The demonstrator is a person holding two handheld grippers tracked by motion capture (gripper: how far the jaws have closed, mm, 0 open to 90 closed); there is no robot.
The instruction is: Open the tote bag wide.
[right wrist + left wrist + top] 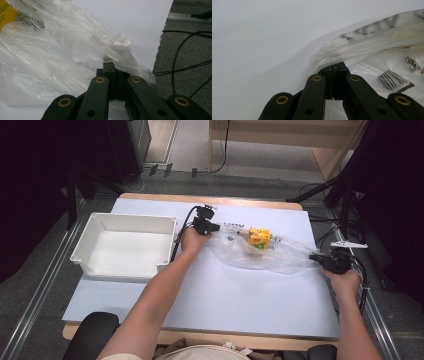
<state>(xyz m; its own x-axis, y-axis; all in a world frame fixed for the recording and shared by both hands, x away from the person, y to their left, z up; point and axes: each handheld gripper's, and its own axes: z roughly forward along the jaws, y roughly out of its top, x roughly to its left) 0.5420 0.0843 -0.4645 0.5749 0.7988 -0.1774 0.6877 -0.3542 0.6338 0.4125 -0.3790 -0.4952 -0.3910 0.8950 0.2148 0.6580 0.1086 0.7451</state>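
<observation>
High view: a clear plastic bag (260,251) lies stretched across the middle of the pale table (225,295), with a small yellow box (259,238) inside it; the left gripper (212,226) meets the bag's left end and the right gripper (316,257) its right end, near the table's right edge. An empty white bin (125,245) stands well apart to the left. Left gripper view: the left gripper (336,67) has its jaws pressed together on a gathered fold of the bag (372,47), whose printed barcode lies just beside the jaws. Right gripper view: the right gripper (111,65) likewise pinches a crumpled edge of the bag (50,60), with the yellow box (6,13) visible through the film at upper left. Judged from these views, both ends of the bag are now secured and the film is drawn taut between the hands; lifting or moving the bag with its box, perhaps towards the bin, appears not yet done.
</observation>
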